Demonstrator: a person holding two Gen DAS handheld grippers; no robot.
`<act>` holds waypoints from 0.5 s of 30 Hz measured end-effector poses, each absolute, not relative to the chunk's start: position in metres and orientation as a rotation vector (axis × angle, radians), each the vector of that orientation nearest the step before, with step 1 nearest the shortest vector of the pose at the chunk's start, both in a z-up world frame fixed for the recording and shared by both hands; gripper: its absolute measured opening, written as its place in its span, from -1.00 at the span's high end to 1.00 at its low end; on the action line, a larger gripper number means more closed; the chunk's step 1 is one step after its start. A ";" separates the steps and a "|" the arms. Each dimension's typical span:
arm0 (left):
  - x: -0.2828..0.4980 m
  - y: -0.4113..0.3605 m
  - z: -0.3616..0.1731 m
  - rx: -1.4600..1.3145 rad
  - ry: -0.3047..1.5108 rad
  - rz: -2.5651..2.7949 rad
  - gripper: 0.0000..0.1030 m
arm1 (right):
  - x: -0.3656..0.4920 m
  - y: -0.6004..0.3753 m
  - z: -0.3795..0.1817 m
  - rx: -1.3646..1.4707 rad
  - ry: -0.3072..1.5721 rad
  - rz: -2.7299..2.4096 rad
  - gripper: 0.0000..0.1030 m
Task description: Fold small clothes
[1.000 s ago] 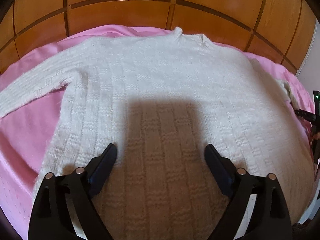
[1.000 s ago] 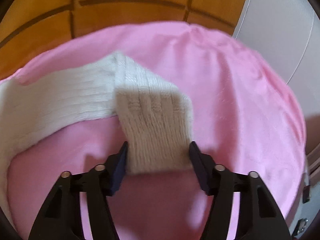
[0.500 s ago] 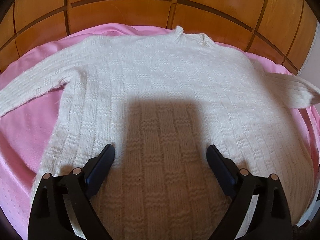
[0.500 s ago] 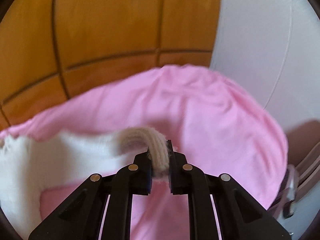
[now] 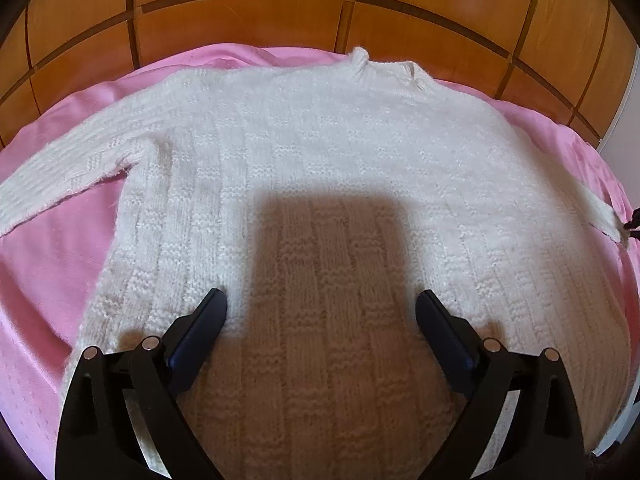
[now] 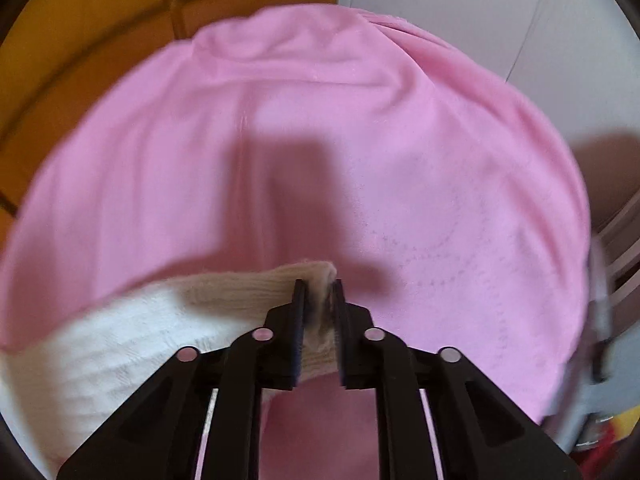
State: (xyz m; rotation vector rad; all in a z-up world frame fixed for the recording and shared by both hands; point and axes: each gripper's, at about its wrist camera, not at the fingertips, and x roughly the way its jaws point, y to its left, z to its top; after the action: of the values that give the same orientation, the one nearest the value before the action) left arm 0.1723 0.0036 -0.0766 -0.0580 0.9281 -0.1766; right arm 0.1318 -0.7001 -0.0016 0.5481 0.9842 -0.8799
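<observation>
Two black tongs work over one white knitted sweater [image 5: 320, 184] spread flat on a pink bedsheet [image 5: 52, 280]. Nearest, the left tongs [image 5: 321, 312] hang released, jaws wide apart over the sweater's lower body with nothing between them. The right tongs [image 6: 318, 300] grasp the cuff of the sweater's sleeve [image 6: 120, 344], the jaws having just eased wider while the knit stays bunched between the pads. Farther off, the collar lies toward a wooden panelled headboard [image 5: 256, 12], with a white wall [image 6: 480, 8] beyond the sheet's right edge.
</observation>
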 end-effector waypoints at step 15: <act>0.171 0.005 -0.078 -0.074 0.912 -0.180 -0.89 | 0.106 -0.597 -0.049 0.909 0.865 -0.560 0.05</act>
State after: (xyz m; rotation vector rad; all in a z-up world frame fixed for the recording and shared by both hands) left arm 0.1709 0.0054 -0.0784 -0.0744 0.9116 -0.1803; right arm 0.1062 -0.5969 -0.0490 0.9094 0.8648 -0.5597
